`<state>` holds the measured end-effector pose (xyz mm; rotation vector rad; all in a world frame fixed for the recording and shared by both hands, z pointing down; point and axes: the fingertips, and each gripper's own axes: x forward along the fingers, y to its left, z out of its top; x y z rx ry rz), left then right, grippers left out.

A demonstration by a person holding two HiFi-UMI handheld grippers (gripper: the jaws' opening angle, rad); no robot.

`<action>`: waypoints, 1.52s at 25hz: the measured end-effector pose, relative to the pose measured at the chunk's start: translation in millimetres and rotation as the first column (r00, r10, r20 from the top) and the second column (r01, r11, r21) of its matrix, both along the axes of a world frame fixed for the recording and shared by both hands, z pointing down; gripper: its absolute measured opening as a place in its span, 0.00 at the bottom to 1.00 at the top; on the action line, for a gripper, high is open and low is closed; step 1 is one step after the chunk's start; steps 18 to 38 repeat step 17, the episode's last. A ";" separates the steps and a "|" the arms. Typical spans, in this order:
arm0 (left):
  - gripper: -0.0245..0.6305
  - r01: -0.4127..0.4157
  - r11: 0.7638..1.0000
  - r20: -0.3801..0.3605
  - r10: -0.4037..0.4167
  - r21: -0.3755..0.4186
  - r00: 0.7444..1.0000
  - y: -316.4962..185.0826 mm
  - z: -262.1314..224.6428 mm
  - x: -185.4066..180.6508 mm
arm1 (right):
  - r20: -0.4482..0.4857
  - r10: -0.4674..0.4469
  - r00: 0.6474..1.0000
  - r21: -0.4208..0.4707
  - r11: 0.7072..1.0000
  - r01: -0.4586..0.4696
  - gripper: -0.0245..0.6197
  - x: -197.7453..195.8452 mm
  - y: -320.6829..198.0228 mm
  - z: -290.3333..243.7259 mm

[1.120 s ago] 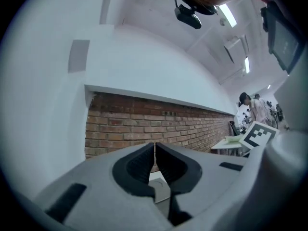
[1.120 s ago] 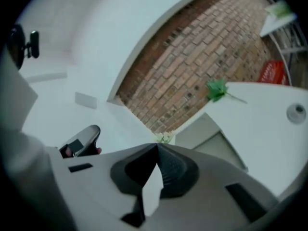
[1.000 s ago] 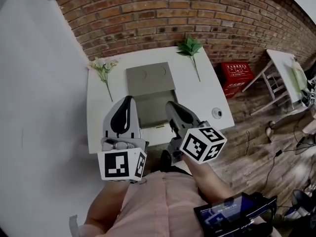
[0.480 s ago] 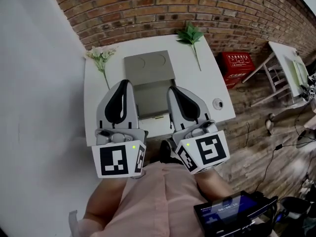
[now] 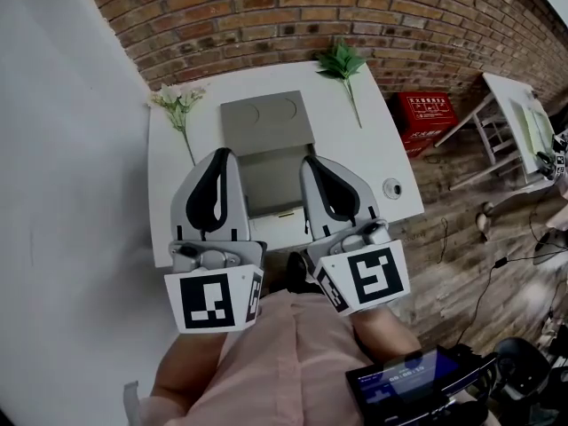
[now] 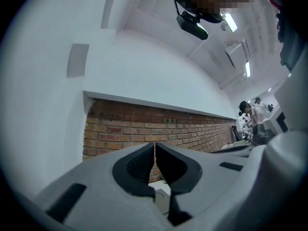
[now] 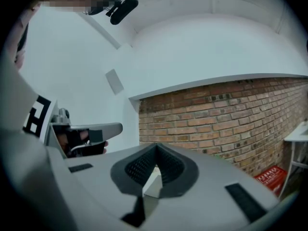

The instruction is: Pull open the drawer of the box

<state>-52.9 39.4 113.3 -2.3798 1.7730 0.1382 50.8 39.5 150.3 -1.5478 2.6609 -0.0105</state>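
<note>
Held left gripper (image 5: 222,153) and right gripper (image 5: 312,161) raised, jaws together, empty. Saw the drawer (image 5: 272,185) already out of the box (image 5: 264,124) below them; risked bumping it off the table (image 5: 377,162).

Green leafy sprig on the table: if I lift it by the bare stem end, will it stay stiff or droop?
The sprig has a long thin stem with its leaves bunched at one end, so it would probably sag leaf-end down. It looks light and likely easy to lift. Lying flat on the table, it seems unlikely to roll.
</note>
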 end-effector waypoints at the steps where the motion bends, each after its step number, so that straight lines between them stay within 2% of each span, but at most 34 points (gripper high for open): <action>1: 0.07 0.001 1.000 0.000 -0.001 0.001 1.000 -0.8 0.7 -1.2 | -0.001 0.000 1.000 0.001 1.000 0.000 0.04 -0.8 -0.7 1.0; 38: 0.07 -0.004 1.000 0.012 0.004 0.002 1.000 -12.7 5.9 1.7 | -0.010 -0.016 1.000 0.000 1.000 0.016 0.04 -4.3 -12.1 5.6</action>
